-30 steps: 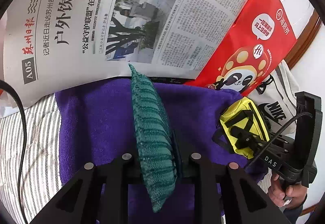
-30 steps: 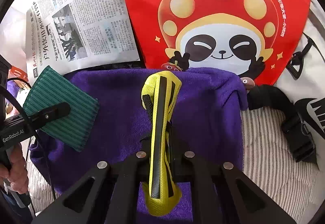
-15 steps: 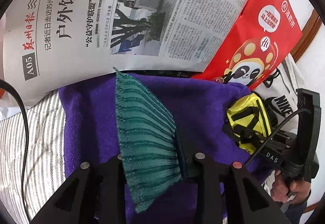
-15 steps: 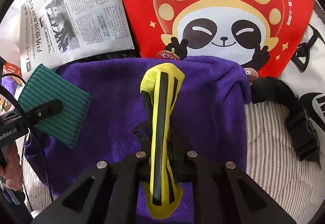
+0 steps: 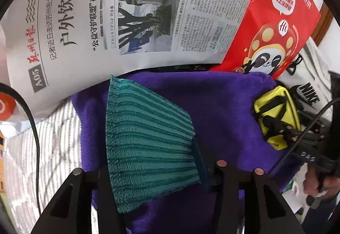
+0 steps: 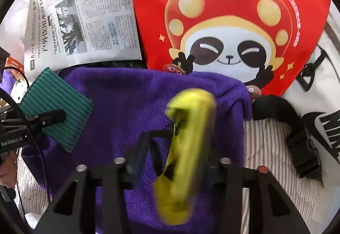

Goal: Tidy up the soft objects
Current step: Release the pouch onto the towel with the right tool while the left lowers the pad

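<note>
A purple towel [image 5: 223,106] lies spread on a striped sheet; it also shows in the right wrist view [image 6: 131,102]. My left gripper [image 5: 155,170] stands open around a green ribbed cloth [image 5: 146,144] that tips left over the towel, seen also in the right wrist view [image 6: 55,108]. My right gripper [image 6: 172,166] is open; a yellow pouch with black straps [image 6: 187,149], blurred, falls between its fingers onto the towel. It shows in the left wrist view [image 5: 276,115] at the right.
A newspaper [image 5: 127,17] and a red panda bag [image 6: 229,21] lie beyond the towel. A white Nike bag [image 6: 318,106] with black strap and buckle [image 6: 301,144] lies at right. Striped sheet [image 6: 276,181] surrounds the towel.
Both grippers opened. The green cloth tipped from edge-on to leaning left. The yellow pouch slipped right and down out of the right gripper's grip, blurred in motion.
</note>
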The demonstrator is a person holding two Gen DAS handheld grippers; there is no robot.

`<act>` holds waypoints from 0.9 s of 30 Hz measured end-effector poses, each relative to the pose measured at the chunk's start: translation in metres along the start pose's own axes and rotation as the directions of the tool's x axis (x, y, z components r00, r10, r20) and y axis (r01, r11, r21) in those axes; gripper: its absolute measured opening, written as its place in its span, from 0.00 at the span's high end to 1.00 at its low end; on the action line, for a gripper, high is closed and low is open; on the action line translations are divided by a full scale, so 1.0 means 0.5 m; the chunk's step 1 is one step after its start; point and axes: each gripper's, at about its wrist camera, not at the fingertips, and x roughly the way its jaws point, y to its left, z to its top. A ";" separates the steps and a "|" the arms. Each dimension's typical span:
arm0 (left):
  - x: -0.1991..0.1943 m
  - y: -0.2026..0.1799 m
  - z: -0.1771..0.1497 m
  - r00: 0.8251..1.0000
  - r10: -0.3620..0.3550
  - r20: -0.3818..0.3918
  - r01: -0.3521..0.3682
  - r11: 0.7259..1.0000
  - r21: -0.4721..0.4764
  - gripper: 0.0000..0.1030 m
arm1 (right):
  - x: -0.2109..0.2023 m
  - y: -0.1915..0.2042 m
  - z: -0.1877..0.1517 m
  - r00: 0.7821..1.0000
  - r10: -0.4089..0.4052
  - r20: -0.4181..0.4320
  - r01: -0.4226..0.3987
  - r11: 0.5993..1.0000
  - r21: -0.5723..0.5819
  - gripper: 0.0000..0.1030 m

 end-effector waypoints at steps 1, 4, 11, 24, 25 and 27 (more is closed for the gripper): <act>0.000 0.000 0.001 1.000 0.014 0.001 -0.014 1.000 0.006 0.53 | -0.001 0.000 0.001 1.000 -0.009 0.001 0.009 1.000 -0.004 0.46; -0.006 0.002 0.006 0.999 0.044 0.006 -0.044 0.999 0.011 0.52 | -0.005 -0.002 0.005 0.999 -0.042 0.007 0.042 0.999 -0.010 0.46; -0.021 0.005 0.009 0.988 0.153 0.025 -0.154 0.987 0.052 0.45 | -0.022 -0.019 0.012 0.995 -0.093 0.033 0.094 0.996 -0.005 0.46; -0.079 0.044 0.016 0.984 0.171 0.046 -0.173 0.984 0.038 0.43 | -0.072 -0.040 0.024 0.989 -0.130 0.072 0.130 0.991 0.014 0.46; -0.085 0.045 0.018 0.984 0.169 0.053 -0.171 0.985 0.036 0.43 | -0.091 -0.042 0.026 0.988 -0.132 0.075 0.131 0.991 0.014 0.46; -0.091 0.046 0.019 0.984 0.171 0.059 -0.173 0.984 0.037 0.43 | -0.102 -0.039 0.027 0.988 -0.129 0.081 0.129 0.992 0.011 0.46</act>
